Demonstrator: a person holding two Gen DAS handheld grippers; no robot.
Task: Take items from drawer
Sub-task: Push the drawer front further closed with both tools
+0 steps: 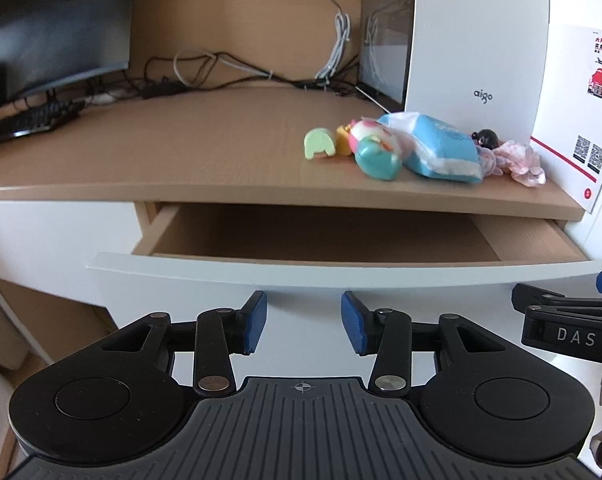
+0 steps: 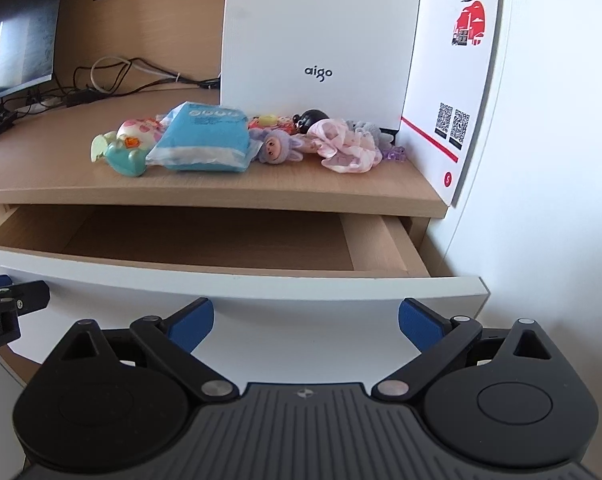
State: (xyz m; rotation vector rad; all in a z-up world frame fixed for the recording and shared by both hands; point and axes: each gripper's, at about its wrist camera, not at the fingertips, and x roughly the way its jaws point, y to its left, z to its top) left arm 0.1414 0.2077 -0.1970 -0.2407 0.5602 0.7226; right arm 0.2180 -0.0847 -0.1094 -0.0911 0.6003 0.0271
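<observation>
The drawer (image 1: 341, 270) (image 2: 229, 284) is pulled out under the wooden desk top, and the part of its inside that I see holds nothing. On the desk above lie a blue tissue pack (image 1: 441, 148) (image 2: 205, 140), a teal and pink toy (image 1: 375, 152) (image 2: 127, 146), a small doll in purple (image 2: 275, 146), a pink scrunchie (image 1: 519, 158) (image 2: 347, 148) and a black round item (image 1: 485, 137) (image 2: 311, 119). My left gripper (image 1: 304, 320) hangs open before the drawer's white front. My right gripper (image 2: 305, 322) is open too, wider, in front of the drawer's right part.
A white aigo box (image 1: 473, 40) (image 2: 321, 40) stands behind the items, with a flyer (image 2: 457, 80) on the white wall to the right. A monitor (image 1: 53, 28), a keyboard (image 1: 29, 120) and tangled cables (image 1: 241, 76) fill the desk's back left.
</observation>
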